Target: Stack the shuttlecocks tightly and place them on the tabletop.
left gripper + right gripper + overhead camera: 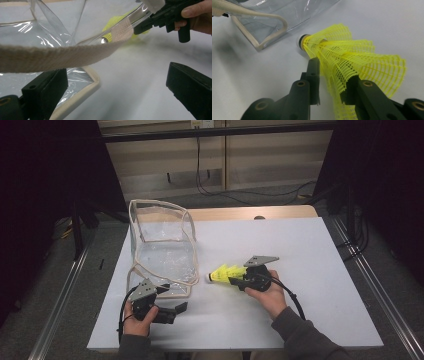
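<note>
A yellow net shuttlecock (pixel 220 274) lies low over the white table, cork end toward a clear plastic bag (pixel 162 247) with beige trim. My right gripper (pixel 235 281) is shut on its skirt; in the right gripper view the mesh (pixel 352 57) is crumpled between the two jaws of that gripper (pixel 331 73), and the cork (pixel 301 41) points at the bag's corner. My left gripper (pixel 178 312) stands open at the bag's near corner. In the left gripper view, between its wide jaws (pixel 117 72), lies bare table, and the bag's beige strap (pixel 62 56) crosses above them.
The bag (pixel 50 35) stands upright on the left half of the white table (pixel 300 250), mouth rim raised. A wooden strip runs along the table's far edge (pixel 235 213). Cables trail on the floor behind. The person's hand (pixel 197 17) holds the right gripper.
</note>
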`<state>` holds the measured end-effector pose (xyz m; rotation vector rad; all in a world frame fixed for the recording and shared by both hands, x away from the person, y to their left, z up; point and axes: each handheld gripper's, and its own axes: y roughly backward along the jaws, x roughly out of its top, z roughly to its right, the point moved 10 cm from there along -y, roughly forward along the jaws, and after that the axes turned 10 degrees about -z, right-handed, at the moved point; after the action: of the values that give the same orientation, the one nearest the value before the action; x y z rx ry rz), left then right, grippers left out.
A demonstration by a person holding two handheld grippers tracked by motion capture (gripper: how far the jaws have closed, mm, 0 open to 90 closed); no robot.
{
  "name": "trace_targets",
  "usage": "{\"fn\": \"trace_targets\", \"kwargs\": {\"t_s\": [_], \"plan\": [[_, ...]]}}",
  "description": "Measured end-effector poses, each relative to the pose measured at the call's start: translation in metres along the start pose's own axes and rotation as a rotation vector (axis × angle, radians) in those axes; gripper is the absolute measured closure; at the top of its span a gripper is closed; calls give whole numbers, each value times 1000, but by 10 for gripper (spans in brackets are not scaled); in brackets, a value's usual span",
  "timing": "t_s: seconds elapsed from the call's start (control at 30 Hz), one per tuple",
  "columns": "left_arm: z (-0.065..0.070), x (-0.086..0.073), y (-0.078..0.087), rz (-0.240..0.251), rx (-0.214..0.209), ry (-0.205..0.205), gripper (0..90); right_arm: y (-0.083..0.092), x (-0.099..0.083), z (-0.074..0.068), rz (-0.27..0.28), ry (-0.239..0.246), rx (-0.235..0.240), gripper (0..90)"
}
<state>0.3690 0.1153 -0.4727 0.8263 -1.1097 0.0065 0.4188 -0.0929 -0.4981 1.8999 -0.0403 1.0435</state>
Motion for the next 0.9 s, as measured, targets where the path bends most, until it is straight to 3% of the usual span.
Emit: {"fn": "trace_targets", "kwargs": {"t_s": [0.1,0.4,0.67,0.9], "plan": [[0,0,0,-1,2,1,38,2,1,-1,10,-8,6,655],[0,0,0,-2,1,1,38,-5,3,-7,5,-4,11,598],[0,0,0,-2,1,1,38,-11,4,-2,6,4,-54,619],[0,0,0,-5,0,-4,38,-17,6,0,0,24,-103,689]]}}
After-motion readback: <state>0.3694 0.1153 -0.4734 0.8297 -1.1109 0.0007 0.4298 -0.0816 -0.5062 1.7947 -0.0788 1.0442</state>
